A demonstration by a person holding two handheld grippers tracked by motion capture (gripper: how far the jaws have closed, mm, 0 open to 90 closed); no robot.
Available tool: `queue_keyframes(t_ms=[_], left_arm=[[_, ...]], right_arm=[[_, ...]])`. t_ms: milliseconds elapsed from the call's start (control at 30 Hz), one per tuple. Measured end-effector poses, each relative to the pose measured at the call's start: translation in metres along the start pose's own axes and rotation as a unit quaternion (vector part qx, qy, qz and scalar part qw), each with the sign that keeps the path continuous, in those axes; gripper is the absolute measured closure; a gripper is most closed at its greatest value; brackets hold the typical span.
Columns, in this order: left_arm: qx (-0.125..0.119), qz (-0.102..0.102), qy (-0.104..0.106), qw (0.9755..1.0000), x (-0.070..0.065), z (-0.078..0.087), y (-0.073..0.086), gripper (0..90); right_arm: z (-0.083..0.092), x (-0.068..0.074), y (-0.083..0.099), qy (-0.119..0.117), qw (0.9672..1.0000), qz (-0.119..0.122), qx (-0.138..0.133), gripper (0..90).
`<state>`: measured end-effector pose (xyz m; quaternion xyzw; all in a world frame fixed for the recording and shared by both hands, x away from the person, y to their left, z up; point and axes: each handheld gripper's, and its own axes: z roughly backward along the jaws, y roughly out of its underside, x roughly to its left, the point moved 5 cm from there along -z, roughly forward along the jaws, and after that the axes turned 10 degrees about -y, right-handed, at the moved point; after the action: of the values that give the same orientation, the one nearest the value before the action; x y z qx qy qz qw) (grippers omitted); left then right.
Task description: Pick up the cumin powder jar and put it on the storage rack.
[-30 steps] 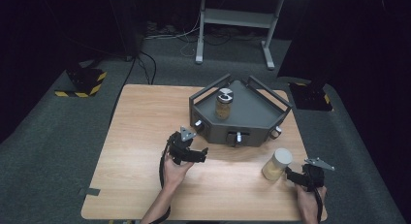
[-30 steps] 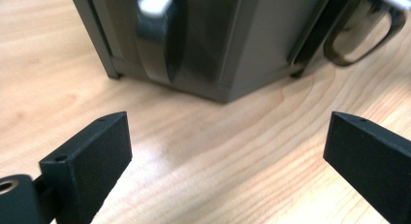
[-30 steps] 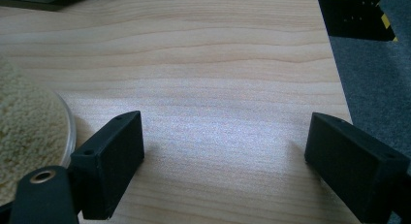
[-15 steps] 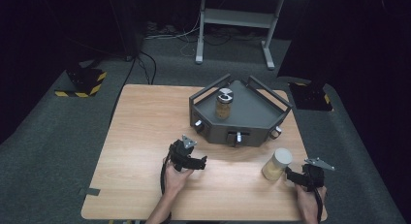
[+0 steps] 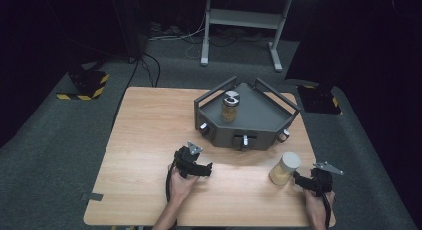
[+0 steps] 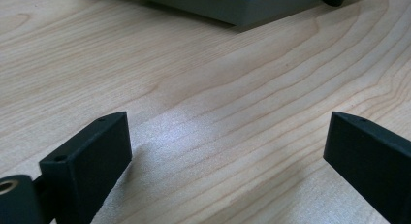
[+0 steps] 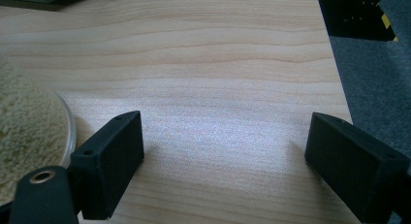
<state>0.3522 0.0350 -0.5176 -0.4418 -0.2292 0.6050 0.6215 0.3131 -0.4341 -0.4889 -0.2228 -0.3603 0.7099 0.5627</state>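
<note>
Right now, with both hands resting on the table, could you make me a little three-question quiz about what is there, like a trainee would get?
1. True or false: the right gripper is closed around the jar lying on the table.
2. What stands inside the grey tray? A) a cup B) a jar with a silver lid C) a box
3. Fill in: the jaws of the left gripper have nothing but the wooden ____ between them.

Key:
1. False. In the right gripper view its jaws stand wide open and the jar lies beside the left jaw, not between the two.
2. B, the upright jar.
3. The table.
</note>
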Motion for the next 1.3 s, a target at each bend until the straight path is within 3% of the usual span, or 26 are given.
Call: queue_keyframes(t_ms=[700,833,1000,1300], left_arm=[[-0.002,0.006,0.003,1.0000,0.002,-0.001,0.004,1.2],[-0.004,-0.003,-0.005,1.0000,-0.003,-0.002,0.005,1.2],[-0.003,-0.037,-0.024,0.9990,-0.011,-0.003,0.007,1.3],[-0.003,-0.036,-0.024,0.9991,-0.011,-0.003,0.008,1.4]], right_arm=[[0.000,0.000,0.000,0.000,1.0000,-0.001,0.000,13.4],[0.000,0.000,0.000,0.000,1.0000,-0.001,0.000,13.4],[0.000,0.000,0.000,0.001,1.0000,-0.001,0.000,13.4],[0.000,0.000,0.000,0.001,1.0000,-0.001,0.000,13.4]])
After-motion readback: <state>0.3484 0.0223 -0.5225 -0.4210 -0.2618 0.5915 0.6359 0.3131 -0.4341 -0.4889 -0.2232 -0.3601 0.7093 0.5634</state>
